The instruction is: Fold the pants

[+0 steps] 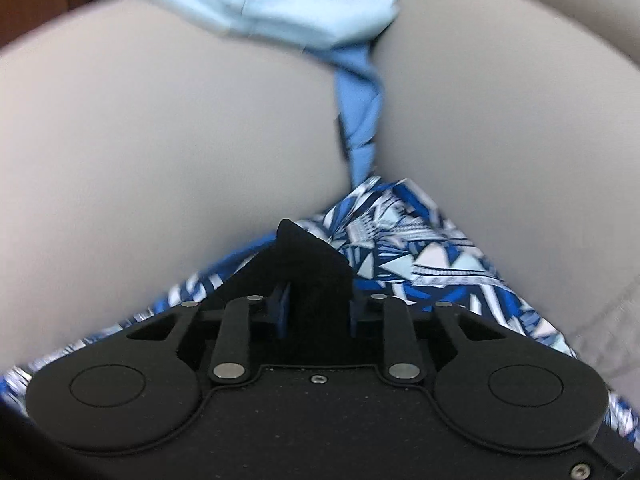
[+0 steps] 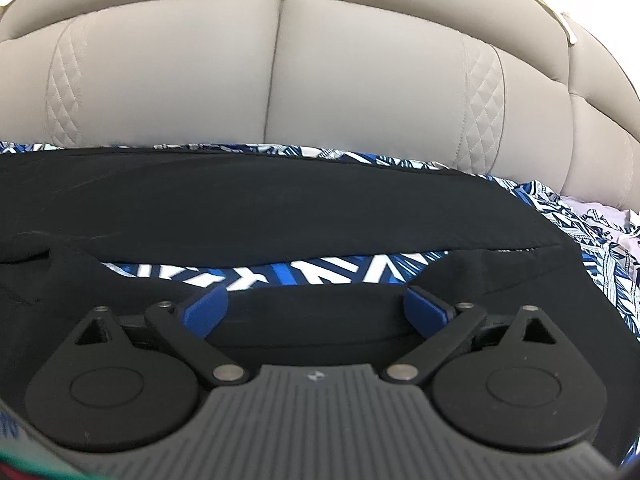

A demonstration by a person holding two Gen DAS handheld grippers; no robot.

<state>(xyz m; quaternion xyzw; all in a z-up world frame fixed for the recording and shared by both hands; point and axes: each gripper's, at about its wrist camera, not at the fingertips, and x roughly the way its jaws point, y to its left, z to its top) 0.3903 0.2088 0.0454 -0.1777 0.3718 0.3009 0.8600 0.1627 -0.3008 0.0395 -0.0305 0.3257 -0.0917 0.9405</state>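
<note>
The black pants (image 2: 248, 208) lie spread across a blue-and-white patterned cloth (image 2: 280, 274) on a grey sofa seat in the right wrist view. My right gripper (image 2: 316, 312) is open, its blue pads (image 2: 204, 314) wide apart just above a near fold of the black fabric. In the left wrist view my left gripper (image 1: 316, 280) is shut on a bunched fold of black pants fabric (image 1: 308, 256), held above the patterned cloth (image 1: 420, 248).
Grey sofa cushions (image 1: 160, 140) fill the left wrist view, with light blue garments (image 1: 288, 4) at the far end and a blue strip (image 1: 360, 120) in the cushion gap. The quilted sofa backrest (image 2: 320, 80) rises behind the pants.
</note>
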